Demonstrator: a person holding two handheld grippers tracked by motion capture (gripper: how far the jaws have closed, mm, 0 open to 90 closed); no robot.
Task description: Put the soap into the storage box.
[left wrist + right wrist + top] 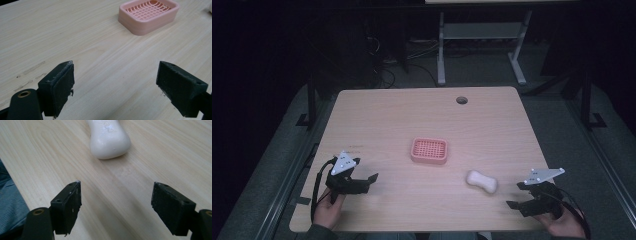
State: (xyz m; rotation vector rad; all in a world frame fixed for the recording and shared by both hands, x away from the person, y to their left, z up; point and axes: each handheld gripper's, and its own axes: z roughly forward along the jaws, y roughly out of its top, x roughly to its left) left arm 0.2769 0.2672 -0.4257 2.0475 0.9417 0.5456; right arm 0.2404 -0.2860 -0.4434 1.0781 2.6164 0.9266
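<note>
Near table's front edge, soap (482,181) lies unobstructed.

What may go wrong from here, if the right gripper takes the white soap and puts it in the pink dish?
1. The soap is smooth and rounded, so it might slip out of the open right gripper as it closes.
2. It lies close to the table's near edge; a push could send it off.
3. The dish looks light and stands free, so a bump may shift it.
</note>
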